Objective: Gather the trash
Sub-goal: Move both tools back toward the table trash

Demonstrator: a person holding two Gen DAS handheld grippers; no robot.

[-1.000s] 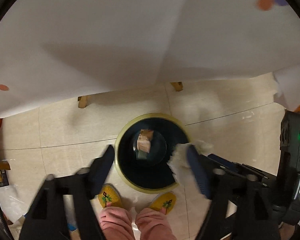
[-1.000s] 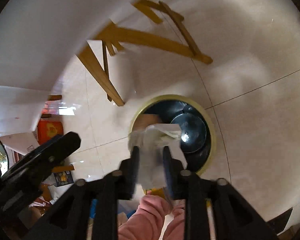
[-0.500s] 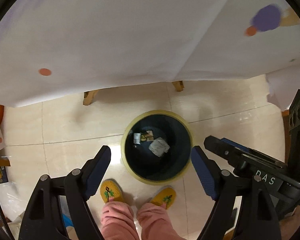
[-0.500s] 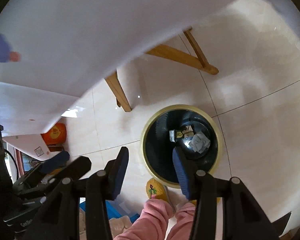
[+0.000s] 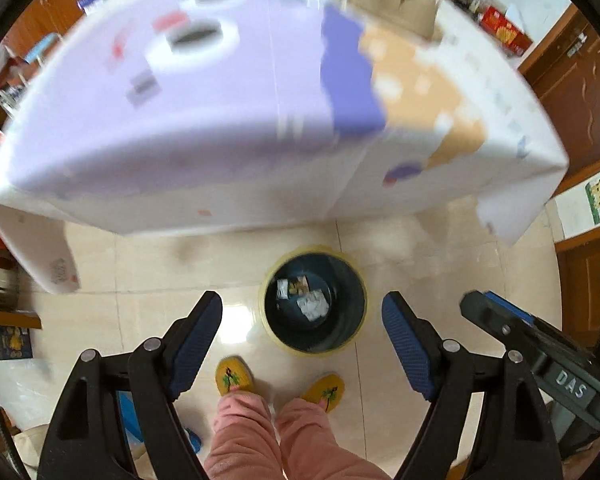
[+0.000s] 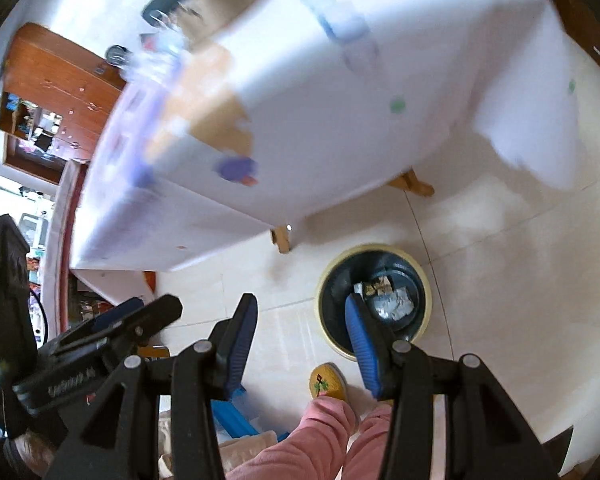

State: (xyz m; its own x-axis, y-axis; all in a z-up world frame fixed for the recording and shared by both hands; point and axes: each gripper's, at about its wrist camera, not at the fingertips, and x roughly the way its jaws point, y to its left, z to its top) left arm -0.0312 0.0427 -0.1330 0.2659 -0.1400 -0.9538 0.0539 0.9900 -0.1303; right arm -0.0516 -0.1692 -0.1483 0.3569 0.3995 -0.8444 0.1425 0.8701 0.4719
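Note:
A round dark bin with a yellow rim stands on the tiled floor; it also shows in the right wrist view. Crumpled white tissue and small wrappers lie in its bottom; the tissue shows in the right wrist view too. My left gripper is open and empty, high above the bin. My right gripper is open and empty, above the bin's left edge. The right gripper's body shows at the right of the left wrist view.
A table under a white and lilac cloth stands beyond the bin, blurred, with several blurred items at its far edge; its wooden legs show. The person's pink trousers and yellow slippers are just before the bin. Wooden cabinets line the walls.
My right gripper opened and dropped the white tissue into the bin. Both grippers then rose and tilted up, so the tabletop came into view.

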